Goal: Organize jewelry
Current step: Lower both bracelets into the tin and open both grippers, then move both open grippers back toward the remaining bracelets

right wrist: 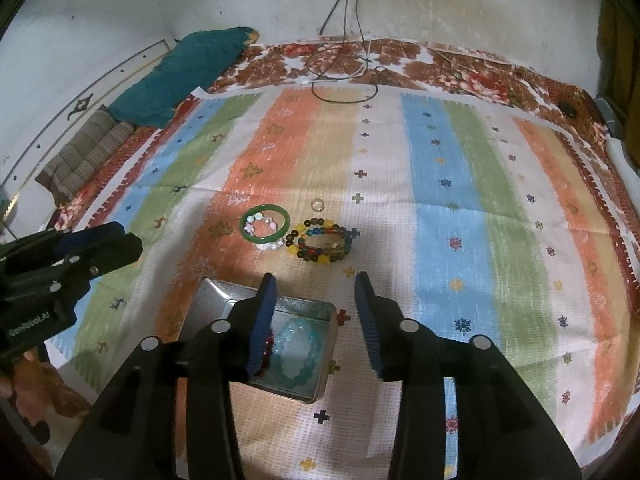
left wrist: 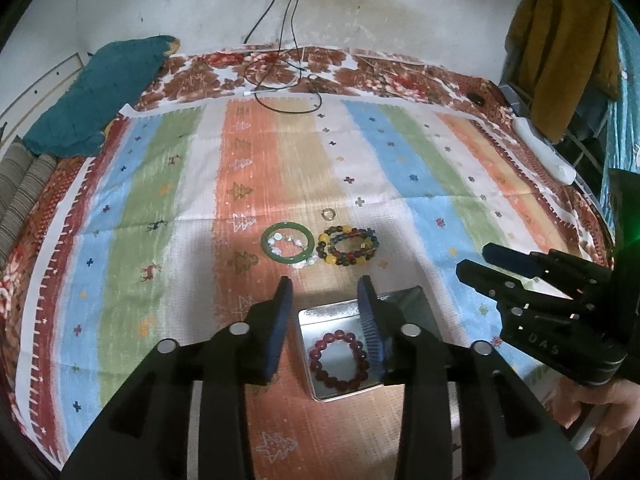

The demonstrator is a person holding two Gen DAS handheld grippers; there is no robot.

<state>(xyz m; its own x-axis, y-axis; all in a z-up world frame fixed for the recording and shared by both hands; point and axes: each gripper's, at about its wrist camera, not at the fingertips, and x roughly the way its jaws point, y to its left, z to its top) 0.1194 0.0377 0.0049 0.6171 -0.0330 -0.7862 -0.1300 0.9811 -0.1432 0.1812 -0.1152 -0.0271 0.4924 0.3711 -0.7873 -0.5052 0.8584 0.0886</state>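
On the bed [left wrist: 120, 208], a tin [left wrist: 316, 392] lies nearest, holding two bead bracelets [right wrist: 298, 354] side by side. Behind it sit a bangle [left wrist: 289, 242] on the left, touching a coiled bead strand [left wrist: 348, 246] on the right, and a small ring [left wrist: 328, 213] just beyond.

Left gripper [left wrist: 325, 284] and right gripper [right wrist: 316, 282]: fingers apart, empty.

We read "GenRobot.AI" in white on the black left gripper [right wrist: 120, 240] body, and "DAS" embossed on the black right gripper [left wrist: 476, 260].
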